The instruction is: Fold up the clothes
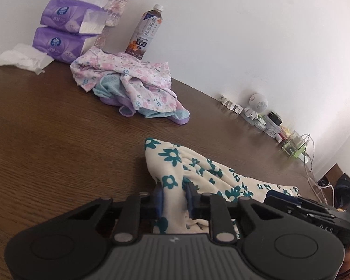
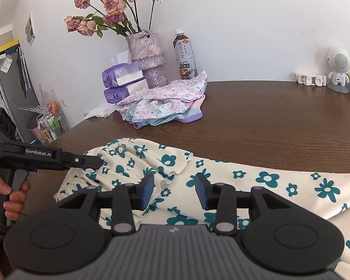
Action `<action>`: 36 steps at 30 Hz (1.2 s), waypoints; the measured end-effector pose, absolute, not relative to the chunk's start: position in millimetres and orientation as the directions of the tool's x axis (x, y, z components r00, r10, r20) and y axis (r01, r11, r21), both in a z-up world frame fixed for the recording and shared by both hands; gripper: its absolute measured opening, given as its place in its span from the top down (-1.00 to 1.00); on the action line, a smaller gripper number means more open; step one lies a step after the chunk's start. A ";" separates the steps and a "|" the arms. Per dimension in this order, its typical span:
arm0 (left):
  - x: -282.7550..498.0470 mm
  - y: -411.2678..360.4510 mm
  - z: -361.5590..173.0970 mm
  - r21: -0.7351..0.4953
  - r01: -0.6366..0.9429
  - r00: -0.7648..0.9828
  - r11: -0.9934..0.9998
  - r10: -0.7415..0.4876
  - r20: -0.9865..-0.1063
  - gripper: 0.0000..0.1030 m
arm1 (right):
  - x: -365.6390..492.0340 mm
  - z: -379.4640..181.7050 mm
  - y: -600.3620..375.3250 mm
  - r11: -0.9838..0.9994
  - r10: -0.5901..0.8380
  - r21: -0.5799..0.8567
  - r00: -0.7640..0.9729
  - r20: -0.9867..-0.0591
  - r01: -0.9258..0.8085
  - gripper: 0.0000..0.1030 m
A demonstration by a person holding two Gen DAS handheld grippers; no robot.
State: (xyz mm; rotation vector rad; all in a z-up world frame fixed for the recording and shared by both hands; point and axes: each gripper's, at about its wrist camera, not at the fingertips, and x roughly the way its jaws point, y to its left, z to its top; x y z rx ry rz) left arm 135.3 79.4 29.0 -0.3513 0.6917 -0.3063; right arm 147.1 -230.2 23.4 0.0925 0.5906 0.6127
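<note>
Left wrist view: left tool (image 1: pixel 174 194), blue pads clamped on a raised fold of the cream garment (image 1: pixel 205 175) with teal flowers; the cloth trails right across the brown desk (image 1: pixel 58 128). Right tool's black body (image 1: pixel 298 206) shows at the right edge.

Right wrist view: right tool (image 2: pixel 174 190), jaws parted, nothing between the pads, poised over the same garment (image 2: pixel 256 186), which lies spread over the near desk (image 2: pixel 280 128) edge. Left tool (image 2: pixel 98 161) enters from the left, its tip pinching the garment's gathered edge; a hand (image 2: pixel 11 198) grips its handle.

Back of desk: heap of pink floral and blue clothes (image 2: pixel 165 102), unfolded, well apart from the garment. Behind it, against the wall: vase (image 2: pixel 147 56) with dried roses, bottle (image 2: pixel 185 54), two purple tissue packs (image 2: pixel 121 81). Far right: small white robot figure (image 2: pixel 338 67).
</note>
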 end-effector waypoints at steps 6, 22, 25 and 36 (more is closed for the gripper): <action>132.0 48.5 51.1 -0.181 0.206 0.774 0.962 -0.273 -0.571 0.66 | 150.6 25.6 -255.2 0.838 0.543 0.267 0.688 -0.481 -0.475 0.24; 120.1 -92.7 73.2 0.600 0.280 0.909 0.750 -0.007 -0.416 0.67 | 128.6 38.5 -289.6 0.816 0.576 0.248 0.695 -0.431 -0.522 0.24; 113.8 -120.3 70.4 0.695 0.283 0.925 0.661 0.003 -0.379 0.67 | 127.6 39.4 -301.6 0.826 0.563 0.253 0.709 -0.425 -0.504 0.24; 93.6 -196.8 48.1 0.770 0.387 0.913 0.507 -0.097 -0.396 0.66 | 123.1 46.4 -344.5 0.849 0.526 0.283 0.765 -0.373 -0.446 0.24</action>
